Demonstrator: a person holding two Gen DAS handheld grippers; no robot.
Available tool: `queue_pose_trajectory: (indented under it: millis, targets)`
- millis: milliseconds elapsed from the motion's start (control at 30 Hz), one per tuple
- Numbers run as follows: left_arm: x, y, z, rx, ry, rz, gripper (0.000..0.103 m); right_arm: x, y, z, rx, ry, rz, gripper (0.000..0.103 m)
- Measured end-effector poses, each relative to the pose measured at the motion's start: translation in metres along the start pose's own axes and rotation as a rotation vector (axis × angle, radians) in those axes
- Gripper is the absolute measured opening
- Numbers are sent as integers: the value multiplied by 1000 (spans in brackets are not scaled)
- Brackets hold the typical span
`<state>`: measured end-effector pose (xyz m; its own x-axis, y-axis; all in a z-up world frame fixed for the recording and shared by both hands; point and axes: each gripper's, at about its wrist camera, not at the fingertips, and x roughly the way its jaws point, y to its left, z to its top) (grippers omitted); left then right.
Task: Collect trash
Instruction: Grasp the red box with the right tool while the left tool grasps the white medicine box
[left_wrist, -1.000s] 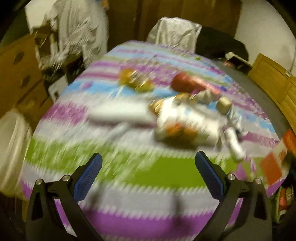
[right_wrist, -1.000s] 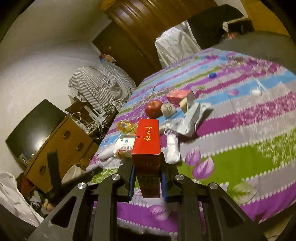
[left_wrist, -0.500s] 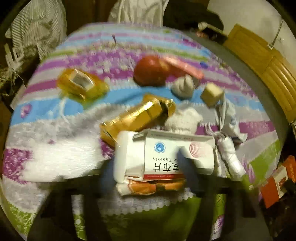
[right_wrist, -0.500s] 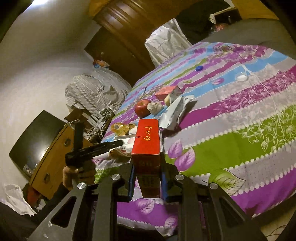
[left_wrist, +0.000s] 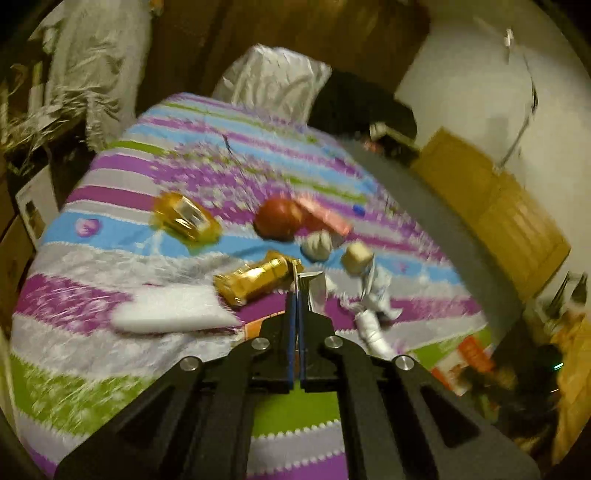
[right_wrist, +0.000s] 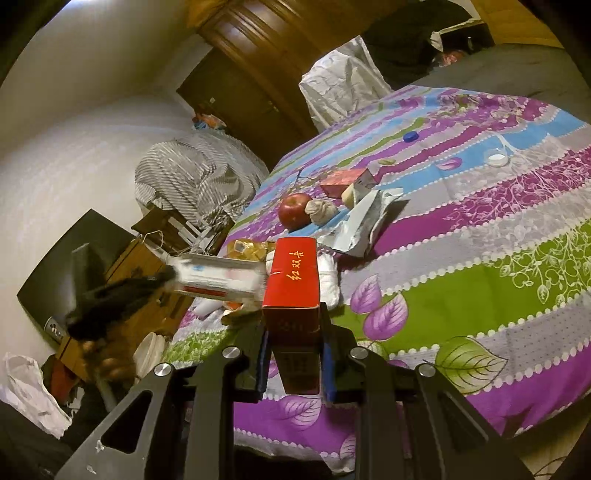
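Observation:
My left gripper (left_wrist: 296, 295) is shut, its blue pads pinching a thin flap of the white tablet box (left_wrist: 314, 290). In the right wrist view the left gripper (right_wrist: 125, 295) is blurred and holds that white tablet box (right_wrist: 218, 277) clear above the bed's edge. My right gripper (right_wrist: 293, 332) is shut on an upright red carton (right_wrist: 293, 280). On the striped bedspread (left_wrist: 122, 373) lie a gold wrapper (left_wrist: 255, 282), a yellow packet (left_wrist: 184, 219), a white tissue pack (left_wrist: 170, 310), a red apple (left_wrist: 277, 219), a crumpled paper ball (left_wrist: 316, 245) and a pink box (left_wrist: 325, 218).
A crumpled silver wrapper (right_wrist: 362, 225), a blue cap (right_wrist: 410, 136) and a clear lid (right_wrist: 496, 157) lie farther along the bed. A wooden dresser (right_wrist: 129, 258) and a dark screen (right_wrist: 66, 258) stand to the bed's left. A white bag (left_wrist: 269, 81) stands at the far end.
My left gripper was open over the bed, then closed on the white tablet box and lifted it off the pile. The right gripper kept still with the red carton.

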<state>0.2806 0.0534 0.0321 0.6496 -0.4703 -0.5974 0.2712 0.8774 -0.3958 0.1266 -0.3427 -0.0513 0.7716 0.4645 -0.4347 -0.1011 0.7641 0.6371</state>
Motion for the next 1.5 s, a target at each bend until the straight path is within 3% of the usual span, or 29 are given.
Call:
queue_pose_trajectory:
  millis: [100, 167, 300, 367, 433, 500, 533, 600, 667, 733, 833, 900, 933, 967, 1033, 1167, 1400, 1500]
  targets:
    - [-40, 27, -7, -67, -35, 17, 0, 5, 4, -1, -5, 13, 10, 24]
    - [-60, 54, -20, -119, -42, 86, 0, 10, 6, -4, -7, 27, 16, 24]
    - [-71, 107, -63, -189, -14, 331, 0, 28, 14, -11, -25, 80, 32, 24]
    - [-58, 127, -85, -166, 75, 466, 3, 39, 20, -15, -43, 118, 40, 24]
    - [-54, 135, -96, -155, 112, 531, 11, 49, 26, -19, -64, 147, 33, 24]
    - [-62, 137, -95, -145, 94, 580, 17, 55, 30, -23, -80, 169, 26, 24]
    - [-67, 137, -93, -142, 80, 577, 22, 58, 31, -24, -86, 173, 22, 24]
    - [-83, 135, -82, -123, 25, 560, 47, 65, 33, -26, -92, 194, 10, 24]
    - [-90, 131, -74, -73, 5, 533, 53, 74, 39, -27, -125, 209, -1, 24]
    - [-88, 124, -68, -4, 49, 461, 56, 81, 43, -25, -149, 216, -1, 24]
    - [-79, 120, -59, 74, 40, 480, 59, 103, 52, -18, -185, 247, 16, 24]
    - [-71, 122, -53, 122, 27, 483, 73, 117, 53, -13, -207, 264, -15, 26]
    - [-65, 126, -49, 141, 29, 479, 75, 124, 53, -13, -209, 277, -19, 33]
    - [-56, 132, -45, 159, 59, 466, 76, 131, 51, -11, -205, 293, -30, 47]
    - [-43, 140, -42, 186, 113, 465, 76, 137, 49, -11, -198, 298, -40, 53]
    - [-15, 143, -49, 292, 182, 461, 76, 134, 50, -18, -174, 289, -65, 53]
    - [-6, 156, -58, 310, 210, 414, 76, 109, 61, -30, -151, 276, -137, 60]
    - [2, 156, -63, 319, 255, 384, 63, 103, 62, -32, -115, 285, -112, 60]
